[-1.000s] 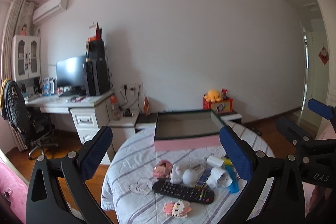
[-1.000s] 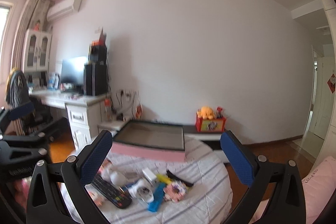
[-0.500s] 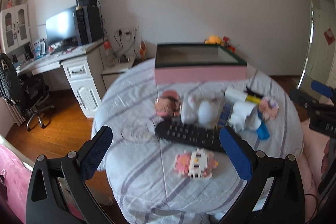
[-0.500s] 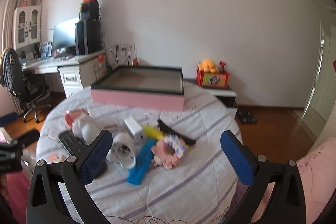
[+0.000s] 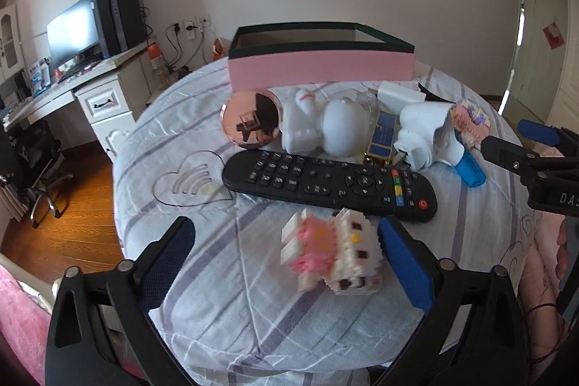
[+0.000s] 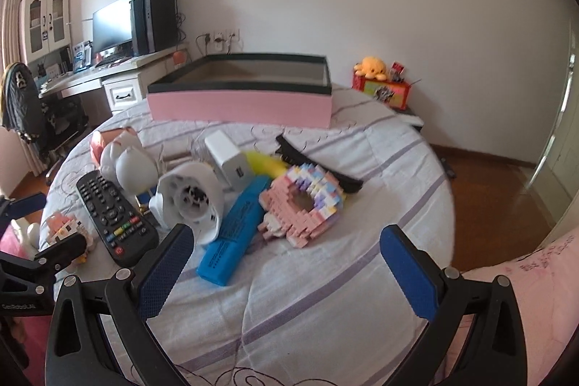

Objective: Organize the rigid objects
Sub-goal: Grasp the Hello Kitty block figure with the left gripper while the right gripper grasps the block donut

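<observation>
A pink box with a dark rim stands open at the far side of a round table; it also shows in the right wrist view. In front of it lie a black remote, a white figurine, a pink round compact, a white fan-like gadget, a blue marker, a pink block donut and a pink-white block toy. My left gripper is open, its fingers either side of the block toy. My right gripper is open and empty, just before the marker.
A white charger, a yellow item and a black hair clip lie in the pile. A desk with monitor and chair stand left. A wooden floor surrounds the table. A door is on the right.
Both grippers have come down and closer to the table, tilting toward the objects. The left one now straddles the pink-white block toy. Both stay open.
</observation>
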The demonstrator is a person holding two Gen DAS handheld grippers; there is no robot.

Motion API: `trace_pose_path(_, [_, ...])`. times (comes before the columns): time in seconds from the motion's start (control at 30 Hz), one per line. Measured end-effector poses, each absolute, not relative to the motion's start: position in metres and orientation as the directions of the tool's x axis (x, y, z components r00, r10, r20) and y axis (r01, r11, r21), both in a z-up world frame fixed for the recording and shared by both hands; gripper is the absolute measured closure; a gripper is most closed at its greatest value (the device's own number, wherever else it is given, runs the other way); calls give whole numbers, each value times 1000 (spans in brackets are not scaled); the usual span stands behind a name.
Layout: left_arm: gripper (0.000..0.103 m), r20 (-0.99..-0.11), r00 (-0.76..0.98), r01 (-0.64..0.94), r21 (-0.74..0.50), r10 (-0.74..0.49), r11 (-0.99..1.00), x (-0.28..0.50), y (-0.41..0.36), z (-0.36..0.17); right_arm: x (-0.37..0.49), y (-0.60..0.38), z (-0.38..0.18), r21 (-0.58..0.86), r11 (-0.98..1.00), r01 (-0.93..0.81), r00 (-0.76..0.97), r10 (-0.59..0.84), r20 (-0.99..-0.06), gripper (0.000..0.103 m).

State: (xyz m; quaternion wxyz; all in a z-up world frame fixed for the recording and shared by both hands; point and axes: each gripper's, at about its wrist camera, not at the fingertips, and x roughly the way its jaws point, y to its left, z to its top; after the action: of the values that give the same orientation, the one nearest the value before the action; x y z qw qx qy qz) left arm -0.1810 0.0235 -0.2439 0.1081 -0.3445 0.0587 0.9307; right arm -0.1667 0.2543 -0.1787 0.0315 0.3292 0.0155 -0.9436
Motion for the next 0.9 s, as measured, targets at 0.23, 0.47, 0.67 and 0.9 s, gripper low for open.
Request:
trace_pose_path(0.23, [25,-650,-729,-301,23,215,-953,-181,30,-251,-173,259,-198,39,-996,77,-748,-83,-659,0])
trace_pose_path(0.47, [63,-637,-718,-340,-30,280,-940,-183,24,-247,-175,265,-204,102,-991,91,-746,-136,-652,0])
trace_pose_path(0.67, [65,-632,-719,-338,-45,289,-940,-183,18,-244,-177,268,-199,134,-986,103,-739,-166,-653,0])
trace_pose_path(0.9, [65,-614,-733,-334,-50,293,-941,-180,10,-234,-191,278,-188,109,-993,52,-772,-109,-626,0])
